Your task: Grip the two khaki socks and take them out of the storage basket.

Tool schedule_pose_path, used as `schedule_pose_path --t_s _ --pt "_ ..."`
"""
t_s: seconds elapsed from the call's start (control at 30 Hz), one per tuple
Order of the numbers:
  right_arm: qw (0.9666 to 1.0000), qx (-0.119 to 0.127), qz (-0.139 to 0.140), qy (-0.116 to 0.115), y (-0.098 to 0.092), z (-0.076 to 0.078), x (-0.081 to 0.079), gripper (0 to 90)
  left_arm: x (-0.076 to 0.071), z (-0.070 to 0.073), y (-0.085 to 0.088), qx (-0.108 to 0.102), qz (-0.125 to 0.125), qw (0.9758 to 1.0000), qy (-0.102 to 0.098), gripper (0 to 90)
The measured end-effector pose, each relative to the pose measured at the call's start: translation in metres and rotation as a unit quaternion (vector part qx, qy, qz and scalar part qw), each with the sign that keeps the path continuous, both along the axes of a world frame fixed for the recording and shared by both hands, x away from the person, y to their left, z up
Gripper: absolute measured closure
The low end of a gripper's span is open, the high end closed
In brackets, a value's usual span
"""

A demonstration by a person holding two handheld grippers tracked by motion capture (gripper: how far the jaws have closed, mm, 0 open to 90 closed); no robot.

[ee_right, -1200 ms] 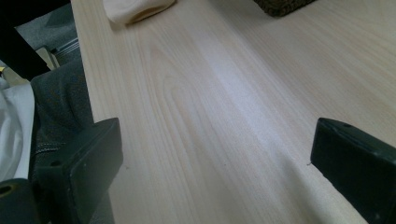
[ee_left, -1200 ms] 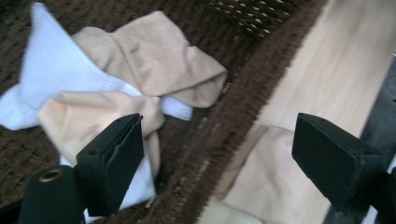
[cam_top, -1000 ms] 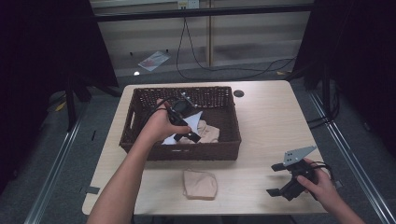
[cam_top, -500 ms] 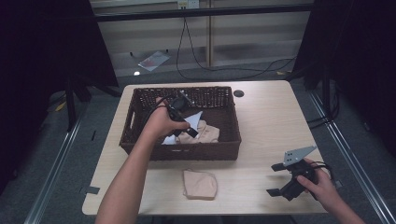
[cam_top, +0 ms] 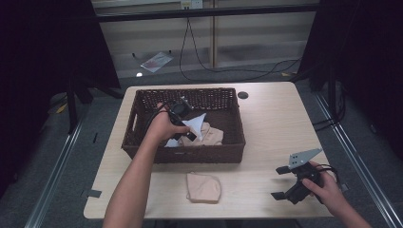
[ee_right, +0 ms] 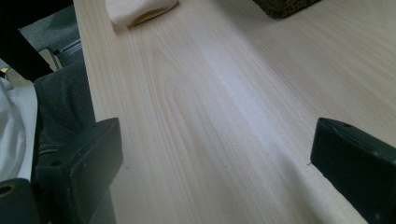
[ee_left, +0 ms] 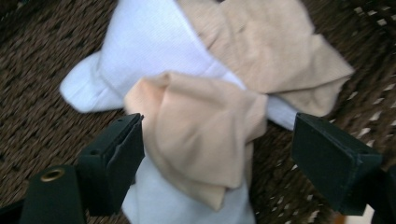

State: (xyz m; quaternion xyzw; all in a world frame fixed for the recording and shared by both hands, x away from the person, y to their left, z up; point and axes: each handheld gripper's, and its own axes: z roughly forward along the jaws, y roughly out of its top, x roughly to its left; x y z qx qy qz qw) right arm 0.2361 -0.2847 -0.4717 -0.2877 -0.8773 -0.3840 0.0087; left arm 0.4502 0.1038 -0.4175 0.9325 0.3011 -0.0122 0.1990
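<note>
The left gripper point(ee_left: 212, 140) hangs inside the basket point(cam_top: 142, 142), jaws wide apart around a beige sock point(ee_left: 205, 135) lying on white cloth point(ee_left: 154, 46), not pinching it. Another sock point(cam_top: 203, 187) lies on the table point(cam_top: 266, 123). The right gripper point(cam_top: 281, 182) rests low, open and empty.

Dim room, dark curtains either side of the wooden table point(cam_top: 266, 123), which catches soft overhead light with a pale sheen. Beyond it, the floor shows a small glare spot. Close-up cloth looks slightly blurred.
</note>
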Motion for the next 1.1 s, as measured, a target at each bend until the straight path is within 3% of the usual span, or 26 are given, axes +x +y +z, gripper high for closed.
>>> schedule_pose_path --t_s 0.37,0.47,0.57,0.63,0.7,0.73,0.8,0.83,1.0,1.07,1.1 --pt "1.0 0.0 0.001 0.001 0.001 -0.001 0.0 2.3 0.007 -0.014 0.005 0.002 0.01 0.9999 0.005 17.5" --pt "1.0 -0.001 0.002 0.001 0.001 -0.001 0.0 2.3 0.01 -0.02 0.007 0.007 0.019 0.9997 0.015 17.8" --pt "1.0 0.0 0.002 0.001 0.001 -0.001 0.0 2.3 0.011 -0.025 0.008 0.015 0.016 0.9996 0.017 23.1" --pt "1.0 0.0 0.002 0.001 0.001 -0.001 0.0 2.3 0.011 -0.027 0.008 0.014 0.015 0.9995 0.022 30.4" --pt "1.0 -0.002 0.002 0.001 0.001 -0.001 0.0 2.3 0.012 -0.028 0.008 0.016 0.015 0.9996 0.015 33.3" --pt "1.0 -0.001 0.003 0.001 0.001 -0.001 0.0 2.3 0.012 -0.029 0.009 0.016 0.019 0.9996 0.015 38.1" --pt "1.0 -0.001 0.003 0.001 0.001 -0.001 0.0 2.3 0.012 -0.03 0.009 0.015 0.031 0.9991 0.024 56.2" --pt "1.0 -0.001 0.003 0.001 0.001 -0.001 0.0 2.3 0.013 -0.03 0.009 0.015 0.021 0.9993 0.027 56.2" --pt "1.0 0.002 0.001 -0.003 -0.001 0.001 0.001 2.3 0.01 -0.028 0.007 0.005 0.016 0.999 0.042 79.5" --pt "1.0 0.004 0.002 -0.004 -0.001 0.0 0.001 2.3 0.011 -0.026 0.008 0.005 0.014 0.9988 0.046 80.3" --pt "1.0 0.004 0.002 -0.003 -0.001 0.0 0.001 2.3 0.01 -0.025 0.007 0.006 0.025 0.9984 0.05 80.8"
